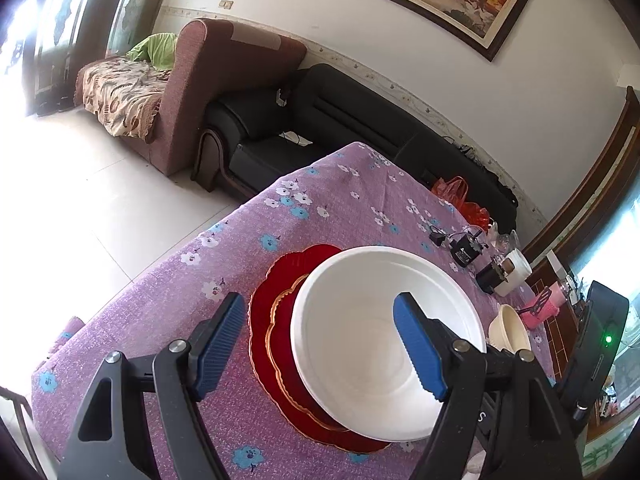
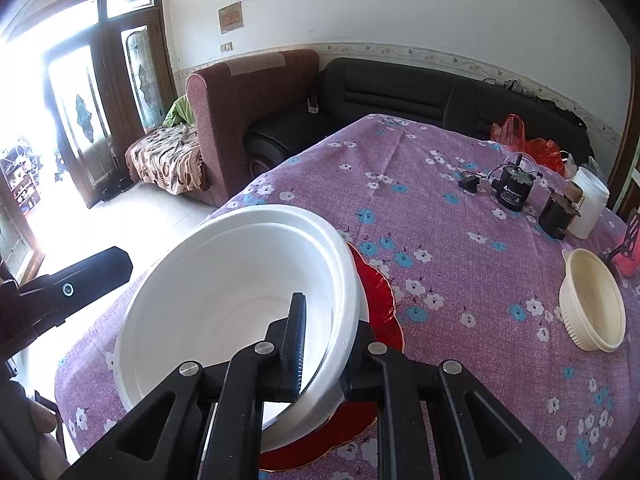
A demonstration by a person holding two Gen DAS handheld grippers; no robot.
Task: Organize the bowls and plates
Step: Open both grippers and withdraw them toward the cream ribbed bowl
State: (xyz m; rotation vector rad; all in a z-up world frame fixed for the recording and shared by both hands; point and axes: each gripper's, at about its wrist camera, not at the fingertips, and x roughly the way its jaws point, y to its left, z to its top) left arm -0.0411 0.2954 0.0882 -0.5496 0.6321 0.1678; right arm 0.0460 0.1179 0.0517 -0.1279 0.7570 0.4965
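Note:
A large white foam bowl point(image 1: 376, 336) sits tilted over stacked red scalloped plates point(image 1: 276, 280) on the purple flowered tablecloth point(image 1: 320, 196). My right gripper point(image 2: 324, 340) is shut on the white bowl's point(image 2: 240, 280) near rim, one finger inside and one outside; the red plates point(image 2: 378, 300) show under it. My left gripper point(image 1: 320, 344) is open, its left finger over the cloth and its right finger over the bowl. A small cream bowl point(image 2: 592, 308) stands to the right and also shows in the left wrist view point(image 1: 510, 328).
At the far right of the table stand a black pump-like device point(image 2: 514, 188), a dark small object point(image 2: 556, 210), a white jar point(image 2: 588, 200) and a pink item point(image 1: 544, 312). Red plastic bags point(image 2: 528, 140) lie at the back edge. Sofas point(image 2: 400, 88) stand behind the table.

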